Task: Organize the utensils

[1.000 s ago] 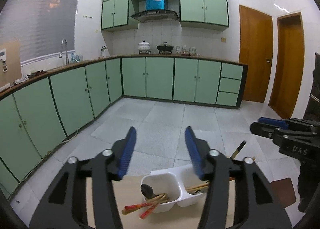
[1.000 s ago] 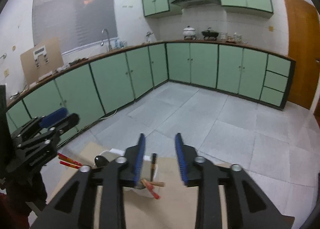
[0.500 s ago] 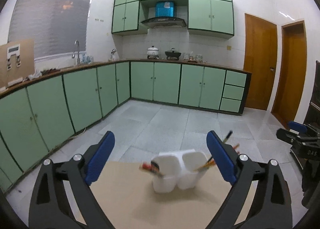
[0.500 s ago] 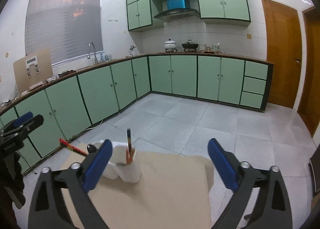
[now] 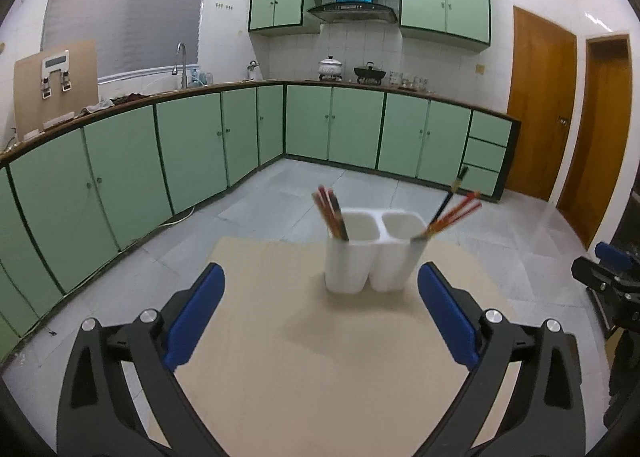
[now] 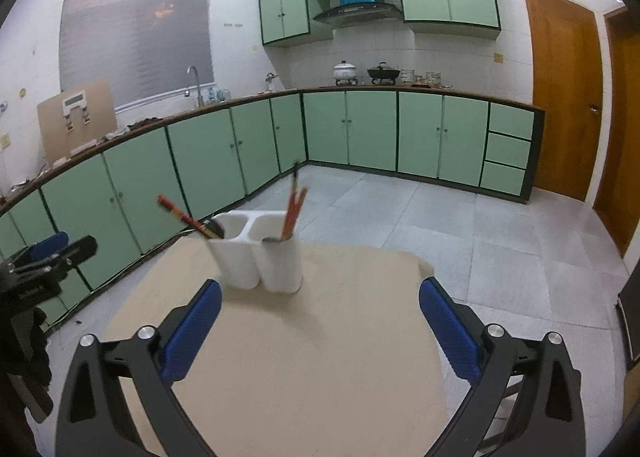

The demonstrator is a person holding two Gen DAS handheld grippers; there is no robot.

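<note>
A white plastic two-compartment utensil holder (image 5: 374, 249) is standing upright on a pale beige counter (image 5: 320, 357), toward its far side. In the left wrist view, its left compartment is holding a bundle of red and dark chopsticks (image 5: 330, 213) leaning to the left, and its right compartment is holding red chopsticks and one long dark utensil (image 5: 454, 205) leaning out to the right. In the right wrist view the same holder (image 6: 260, 253) is sitting left of centre, with one red-tipped stick (image 6: 180, 213) slanting out to the left beside a dark rounded utensil end (image 6: 214, 229), and a cluster of red sticks (image 6: 294, 209) rising nearly upright from the right compartment.

The left hand-held gripper (image 5: 320, 313) is hovering above the near part of the counter with its blue-padded fingers (image 5: 196, 313) spread wide and gripping nothing; the holder is lying ahead of it, well apart from both pads. The right hand-held gripper (image 6: 320, 317) is likewise spread wide and carrying nothing, with the holder ahead and to its left, not touching. Each gripper is showing at the edge of the other's view (image 5: 608, 273) (image 6: 44, 261).

Green kitchen cabinets (image 5: 200, 149) are lining the walls behind, above a grey tiled floor (image 6: 440, 225).
</note>
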